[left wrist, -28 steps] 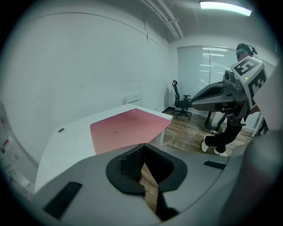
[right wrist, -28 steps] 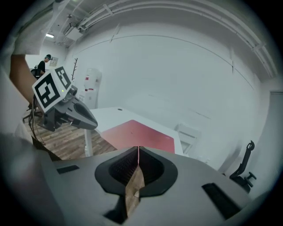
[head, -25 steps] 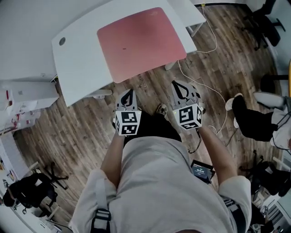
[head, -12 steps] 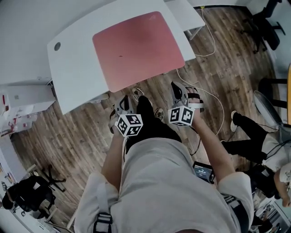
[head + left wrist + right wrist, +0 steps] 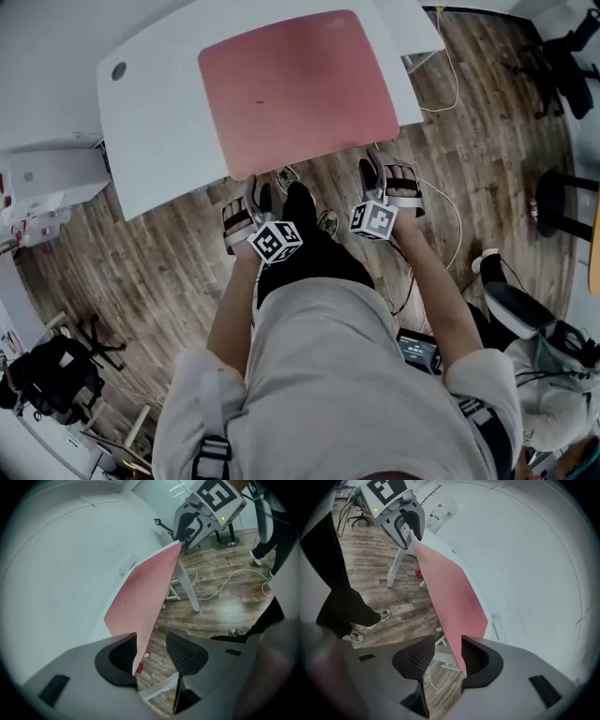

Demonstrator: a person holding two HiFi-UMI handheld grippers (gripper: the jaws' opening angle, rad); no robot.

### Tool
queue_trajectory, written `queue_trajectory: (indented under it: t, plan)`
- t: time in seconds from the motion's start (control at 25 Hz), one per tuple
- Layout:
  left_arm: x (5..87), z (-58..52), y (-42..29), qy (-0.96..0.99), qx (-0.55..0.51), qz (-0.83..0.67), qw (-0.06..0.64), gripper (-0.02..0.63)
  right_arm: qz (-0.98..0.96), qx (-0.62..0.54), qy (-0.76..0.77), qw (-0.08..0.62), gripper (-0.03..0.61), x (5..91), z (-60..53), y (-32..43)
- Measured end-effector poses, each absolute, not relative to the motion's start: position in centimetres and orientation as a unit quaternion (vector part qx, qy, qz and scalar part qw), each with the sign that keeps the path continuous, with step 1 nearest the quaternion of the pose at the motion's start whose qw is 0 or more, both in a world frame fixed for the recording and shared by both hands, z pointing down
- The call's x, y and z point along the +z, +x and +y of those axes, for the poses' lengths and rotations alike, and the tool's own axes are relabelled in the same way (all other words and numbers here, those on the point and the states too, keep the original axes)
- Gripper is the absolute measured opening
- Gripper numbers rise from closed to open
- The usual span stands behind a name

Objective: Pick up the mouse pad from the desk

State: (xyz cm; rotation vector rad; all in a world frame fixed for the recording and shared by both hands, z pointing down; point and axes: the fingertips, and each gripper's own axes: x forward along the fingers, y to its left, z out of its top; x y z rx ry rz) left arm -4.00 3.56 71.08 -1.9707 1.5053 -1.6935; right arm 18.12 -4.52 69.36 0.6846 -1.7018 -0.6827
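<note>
A large pink mouse pad (image 5: 300,84) lies flat on the white desk (image 5: 159,131), and its near edge reaches the desk's front edge. My left gripper (image 5: 253,187) is at the pad's near left corner and my right gripper (image 5: 386,164) at its near right corner. In the left gripper view the pad's edge (image 5: 140,602) runs in between the opening jaws (image 5: 152,639), close to the left one. In the right gripper view the pad (image 5: 452,592) enters the opening jaws (image 5: 447,643) beside the right one. Neither pair presses on it.
A white cable (image 5: 441,94) trails over the wooden floor to the right of the desk. A round cable hole (image 5: 118,70) sits at the desk's left end. A white cabinet (image 5: 37,178) stands at the left. Office chairs and another person's legs (image 5: 553,356) are at the right.
Both grippers have dropped and moved forward to the desk's front edge, rolled over, and gone from shut to open, so the pad's near edge now lies between each pair of jaws.
</note>
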Motion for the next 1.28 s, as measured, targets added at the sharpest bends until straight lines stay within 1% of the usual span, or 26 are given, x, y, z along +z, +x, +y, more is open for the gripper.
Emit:
queue_trajectory:
  t: [0.16, 0.28, 0.6, 0.84, 0.96, 1.04, 1.16, 1.28]
  plan:
    - [72.7, 2.6, -5.1, -0.645, -0.589, 0.476, 0.104, 0.189, -0.704, -0.309, 0.281, 0.574, 0.209, 70.6, -6.0, 17.7]
    - [72.8, 2.3, -5.5, -0.637, -0.596, 0.477, 0.111, 0.189, -0.693, -0.317, 0.281, 0.583, 0.211, 71.3, -6.6, 18.2]
    - [72.4, 1.6, -5.7, -0.629, -0.603, 0.478, 0.113, 0.189, -0.679, -0.316, 0.271, 0.605, 0.221, 72.4, -7.1, 19.0]
    - [72.8, 0.6, -6.0, -0.629, -0.611, 0.467, 0.109, 0.189, -0.677, -0.336, 0.272, 0.596, 0.219, 72.4, -8.8, 18.4]
    - [72.8, 0.2, -6.1, -0.635, -0.608, 0.466, 0.097, 0.180, -0.678, -0.332, 0.281, 0.592, 0.215, 71.8, -9.3, 18.3]
    - [72.4, 0.4, -6.0, -0.639, -0.606, 0.463, 0.095, 0.149, -0.680, -0.333, 0.280, 0.590, 0.191, 71.3, -9.2, 18.0]
    - [71.3, 0.4, -5.7, -0.640, -0.601, 0.465, 0.115, 0.067, -0.681, -0.337, 0.282, 0.585, 0.119, 70.4, -9.0, 17.9]
    - [70.6, 0.1, -5.3, -0.639, -0.596, 0.472, 0.119, 0.039, -0.685, -0.337, 0.293, 0.576, 0.071, 69.5, -9.0, 18.1]
